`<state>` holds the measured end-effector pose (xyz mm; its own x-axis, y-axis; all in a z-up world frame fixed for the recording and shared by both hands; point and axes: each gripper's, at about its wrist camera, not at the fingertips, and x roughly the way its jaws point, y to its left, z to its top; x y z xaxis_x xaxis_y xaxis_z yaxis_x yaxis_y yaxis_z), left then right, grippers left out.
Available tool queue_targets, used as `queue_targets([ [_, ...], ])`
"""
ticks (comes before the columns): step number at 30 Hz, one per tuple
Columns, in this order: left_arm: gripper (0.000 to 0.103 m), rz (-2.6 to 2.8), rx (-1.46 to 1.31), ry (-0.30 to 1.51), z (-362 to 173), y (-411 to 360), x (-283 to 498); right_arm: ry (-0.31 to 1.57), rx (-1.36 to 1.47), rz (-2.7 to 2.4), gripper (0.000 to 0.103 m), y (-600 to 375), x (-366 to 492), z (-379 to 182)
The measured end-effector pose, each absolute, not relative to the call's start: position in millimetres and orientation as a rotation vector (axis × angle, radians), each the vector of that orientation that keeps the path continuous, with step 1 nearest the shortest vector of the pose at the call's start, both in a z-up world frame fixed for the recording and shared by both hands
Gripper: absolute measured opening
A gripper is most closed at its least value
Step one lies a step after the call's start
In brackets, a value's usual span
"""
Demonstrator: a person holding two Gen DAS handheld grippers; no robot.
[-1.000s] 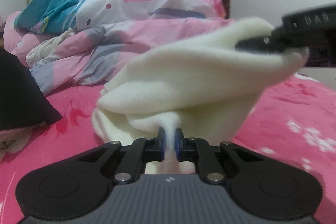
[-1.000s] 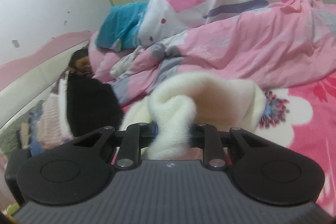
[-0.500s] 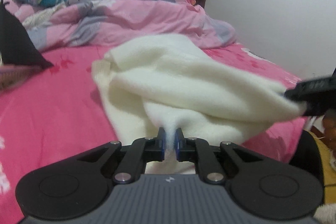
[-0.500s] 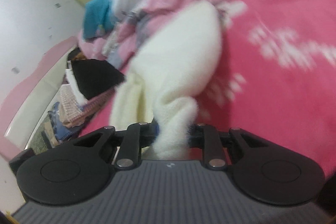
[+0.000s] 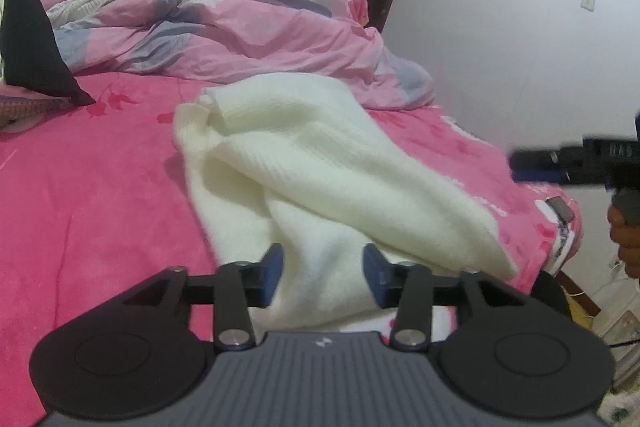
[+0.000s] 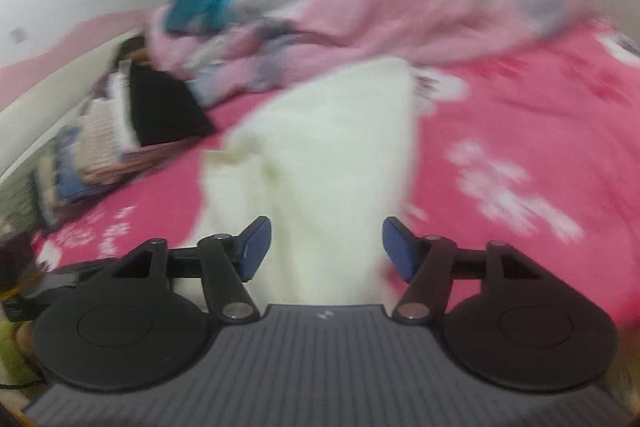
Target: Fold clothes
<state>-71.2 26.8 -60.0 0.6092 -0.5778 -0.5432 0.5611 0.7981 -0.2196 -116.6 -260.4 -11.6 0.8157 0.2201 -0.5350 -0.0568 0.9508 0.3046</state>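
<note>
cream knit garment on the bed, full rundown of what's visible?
The cream ribbed-knit garment is soft, fuzzy and unpatterned. It lies loosely on the bright pink floral bedsheet, bunched into overlapping folds rather than flat, with a ribbed edge at its far left corner. Its near end sits between the open jaws of the left gripper; in the blurred right wrist view it likewise lies between the open right gripper. Neither is clamping it.

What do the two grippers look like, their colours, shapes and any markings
Both match. The left gripper and right gripper each have a ribbed dark grey body bearing a small white logo, two round black discs, black linkage arms with silver pivot screws, and blue finger pads. In the left wrist view, the right gripper's black side shows pale lettering, too blurred to read.
</note>
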Motion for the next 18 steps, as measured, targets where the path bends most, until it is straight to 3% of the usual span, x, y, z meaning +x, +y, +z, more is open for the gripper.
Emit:
queue_targets([
  [4, 0.049, -0.616, 0.026, 0.663, -68, 14, -62, 0.588, 0.146, 0.26, 0.082, -213, -68, -9],
  [9, 0.049, -0.594, -0.013, 0.719, -80, 15, -53, 0.667, -0.067, 0.291, 0.08, -157, 0, -35],
  [10, 0.048, -0.593, -0.026, 0.724, -81, 17, -52, 0.694, -0.106, 0.284, 0.074, -151, 14, -44],
  [11, 0.047, -0.588, -0.023, 0.724, -81, 16, -52, 0.709, -0.116, 0.282, 0.056, -148, 22, -49],
  [12, 0.047, -0.582, -0.02, 0.723, -81, 15, -52, 0.725, -0.127, 0.28, 0.046, -146, 30, -55],
  [14, 0.047, -0.576, -0.006, 0.716, -81, 13, -53, 0.722, -0.095, 0.274, 0.017, -150, 36, -55],
  [18, 0.047, -0.578, 0.023, 0.706, -80, 9, -55, 0.637, 0.068, 0.233, 0.014, -183, 25, -33],
])
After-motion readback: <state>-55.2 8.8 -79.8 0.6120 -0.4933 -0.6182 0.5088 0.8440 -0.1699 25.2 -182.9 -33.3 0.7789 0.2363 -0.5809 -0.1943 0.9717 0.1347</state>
